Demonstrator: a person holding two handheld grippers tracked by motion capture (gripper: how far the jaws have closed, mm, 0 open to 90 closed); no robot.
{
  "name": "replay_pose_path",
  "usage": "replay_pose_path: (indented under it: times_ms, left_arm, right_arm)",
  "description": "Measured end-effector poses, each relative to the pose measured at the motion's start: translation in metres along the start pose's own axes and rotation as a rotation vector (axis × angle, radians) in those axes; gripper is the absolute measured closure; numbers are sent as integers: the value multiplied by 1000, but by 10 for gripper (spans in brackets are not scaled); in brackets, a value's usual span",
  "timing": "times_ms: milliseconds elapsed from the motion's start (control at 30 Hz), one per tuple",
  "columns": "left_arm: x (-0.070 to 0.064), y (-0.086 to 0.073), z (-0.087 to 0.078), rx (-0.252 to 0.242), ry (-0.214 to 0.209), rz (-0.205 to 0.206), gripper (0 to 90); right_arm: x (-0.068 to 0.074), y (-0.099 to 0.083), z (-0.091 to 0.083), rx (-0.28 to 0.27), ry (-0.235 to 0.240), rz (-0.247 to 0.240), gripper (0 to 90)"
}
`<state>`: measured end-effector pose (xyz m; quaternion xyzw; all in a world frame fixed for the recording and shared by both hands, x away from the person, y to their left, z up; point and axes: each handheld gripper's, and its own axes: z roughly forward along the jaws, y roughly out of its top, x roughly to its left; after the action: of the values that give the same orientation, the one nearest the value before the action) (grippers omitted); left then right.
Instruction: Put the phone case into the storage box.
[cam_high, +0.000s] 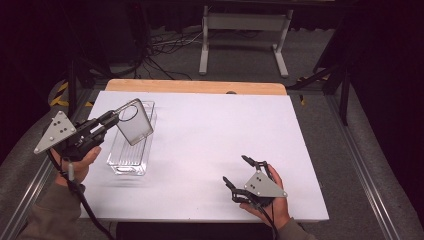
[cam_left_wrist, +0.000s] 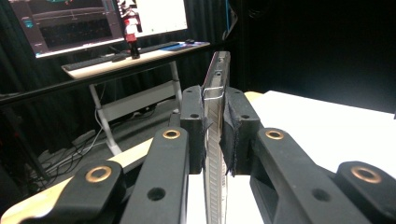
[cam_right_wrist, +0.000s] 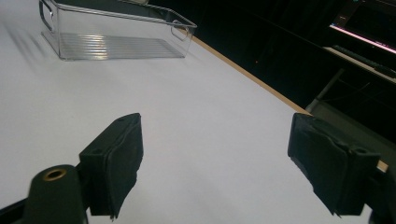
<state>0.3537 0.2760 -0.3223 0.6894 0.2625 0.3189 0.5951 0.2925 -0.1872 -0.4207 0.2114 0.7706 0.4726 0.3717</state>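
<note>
Dark curtained lab surrounds a white-topped table with a pale wooden far edge (cam_high: 195, 86); cables and a white metal stand (cam_high: 245, 22) lie on the floor beyond.

Left side: the left gripper (cam_high: 112, 118) has its jaws clamped on a flat, grey-tinted clear plastic panel with a round cut-out (cam_high: 134, 121). The panel is held tilted, in the air, above the far part of a clear rectangular plastic bin with a ribbed floor (cam_high: 131, 156), which sits on the left half of the table. In the left gripper view the panel (cam_left_wrist: 215, 107) stands edge-on between the pads. Judgement: it is gripped by one edge so the rest stays free to be lifted off or lowered onto the bin; which of the two, I cannot tell.

Right side: the right gripper (cam_high: 239, 173) rests low at the near right, well apart from the bin, jaws wide apart and holding nothing. Bare tabletop lies between it and the bin (cam_right_wrist: 116, 32); nothing stands in the way.
</note>
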Motion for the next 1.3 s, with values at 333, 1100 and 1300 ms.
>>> replay_pose_path:
  times_ms: [333,1100,1300]
  left_arm:
    - [11,-4,-4,3,34,-3,801]
    - [22,-23,6,81,67,-12,801]
    - [23,-27,10,93,67,-20,801]
  right_arm:
    - [0,0,-1,-11,-16,6,196]
    - [1,0,1,-2,-3,-2,195]
    - [1,0,1,-1,-2,0,195]
